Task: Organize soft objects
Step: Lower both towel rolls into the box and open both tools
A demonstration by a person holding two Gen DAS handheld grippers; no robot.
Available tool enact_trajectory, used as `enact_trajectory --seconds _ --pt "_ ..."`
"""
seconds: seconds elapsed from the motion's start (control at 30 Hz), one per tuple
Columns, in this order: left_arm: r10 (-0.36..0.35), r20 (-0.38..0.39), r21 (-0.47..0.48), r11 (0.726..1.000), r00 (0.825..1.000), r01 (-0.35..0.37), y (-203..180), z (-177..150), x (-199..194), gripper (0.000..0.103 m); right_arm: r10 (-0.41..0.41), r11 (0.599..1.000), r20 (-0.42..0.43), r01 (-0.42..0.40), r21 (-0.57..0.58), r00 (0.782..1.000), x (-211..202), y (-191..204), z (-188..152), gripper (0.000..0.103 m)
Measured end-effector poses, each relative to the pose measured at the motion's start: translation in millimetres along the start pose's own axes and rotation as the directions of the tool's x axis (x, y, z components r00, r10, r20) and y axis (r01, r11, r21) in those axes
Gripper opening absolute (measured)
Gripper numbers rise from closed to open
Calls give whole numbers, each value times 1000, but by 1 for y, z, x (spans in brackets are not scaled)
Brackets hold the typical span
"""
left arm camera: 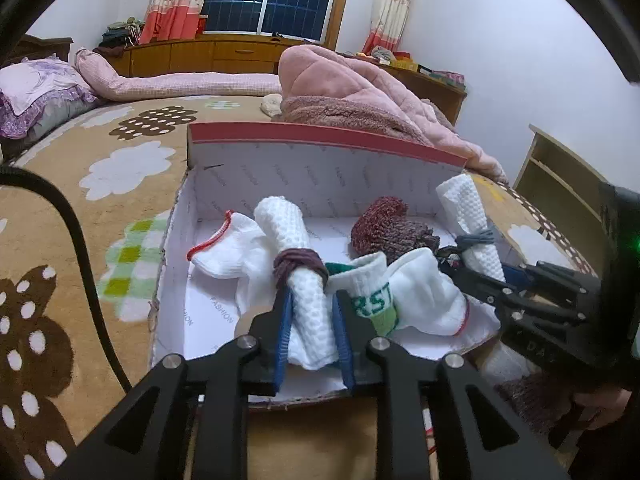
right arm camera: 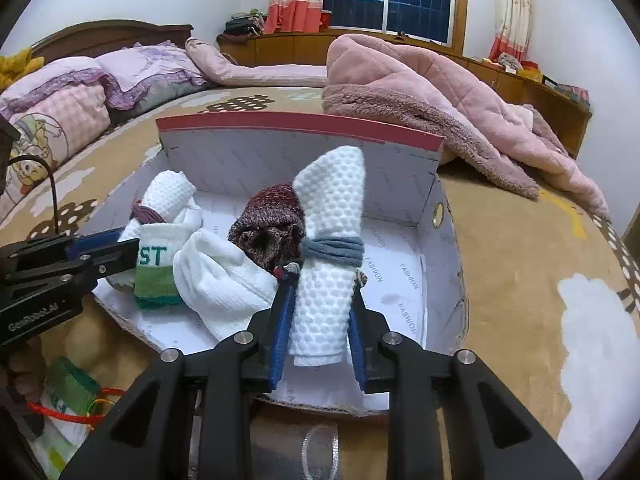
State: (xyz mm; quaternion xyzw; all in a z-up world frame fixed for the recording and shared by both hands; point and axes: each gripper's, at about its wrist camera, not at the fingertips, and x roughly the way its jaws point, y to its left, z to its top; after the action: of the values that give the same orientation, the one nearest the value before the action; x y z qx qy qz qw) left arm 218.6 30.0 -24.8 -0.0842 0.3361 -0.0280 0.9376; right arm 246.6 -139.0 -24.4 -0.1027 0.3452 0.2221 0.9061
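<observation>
An open white cardboard box (left arm camera: 320, 168) with a red rim sits on the bed. My left gripper (left arm camera: 310, 292) is shut on a rolled white towel tied with a purple band (left arm camera: 298, 266), held over the box's left part. My right gripper (right arm camera: 320, 300) is shut on a rolled white towel tied with a grey band (right arm camera: 332, 252), over the box (right arm camera: 436, 216). Inside lie a maroon knit piece (left arm camera: 390, 226), a white sock with green lettering (left arm camera: 372, 292) and white red-edged cloths (left arm camera: 224, 246). The right gripper also shows in the left wrist view (left arm camera: 476, 270).
The box rests on a tan patterned bedspread (left arm camera: 100, 208). A pink quilt (right arm camera: 440, 92) lies behind it, pillows (right arm camera: 80, 92) at the far left. More soft items with a red string (right arm camera: 68, 408) lie near the front left. A wooden shelf (left arm camera: 560, 176) stands at right.
</observation>
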Motion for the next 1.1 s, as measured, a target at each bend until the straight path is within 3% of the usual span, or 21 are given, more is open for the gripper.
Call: enact_trajectory --seconds 0.1,0.2,0.23,0.27,0.33,0.4,0.47,0.67,0.73,0.87,1.1 --pt "-2 2 0 1000 1000 2 1 0 0 25 -14 1000 3 14 -2 1000 1 1 1 29" --pt "14 -1 23 1000 1000 -14 -3 0 1 38 -16 1000 3 16 -3 1000 1 1 0 29" --pt "24 0 35 999 1000 -24 -6 0 1 54 -15 1000 2 15 -4 1000 1 1 0 29" --pt "41 6 49 998 999 -41 -9 0 1 82 -15 1000 2 15 -6 1000 1 2 0 29" --pt "96 19 78 992 995 -97 -15 -1 -1 96 -13 1000 -3 13 -10 1000 0 1 0 30" --pt "158 11 73 985 987 -159 -16 -1 2 96 -24 1000 2 24 -21 1000 -1 3 0 32" --pt "120 2 44 992 993 -120 -8 1 2 96 -26 1000 10 26 -16 1000 -4 2 1 36" --pt "119 20 37 992 993 -120 -8 3 -2 96 13 1000 1 -13 20 1000 -8 -5 4 62" --pt "123 44 24 992 991 -125 -7 4 -6 96 29 1000 12 -29 10 1000 -13 -1 5 76" --pt "117 85 -15 993 989 -117 -4 7 -17 96 63 998 23 -63 6 998 -20 5 7 78" --pt "128 81 -65 990 988 -123 2 16 -26 96 63 997 26 -64 38 998 -24 3 8 78"
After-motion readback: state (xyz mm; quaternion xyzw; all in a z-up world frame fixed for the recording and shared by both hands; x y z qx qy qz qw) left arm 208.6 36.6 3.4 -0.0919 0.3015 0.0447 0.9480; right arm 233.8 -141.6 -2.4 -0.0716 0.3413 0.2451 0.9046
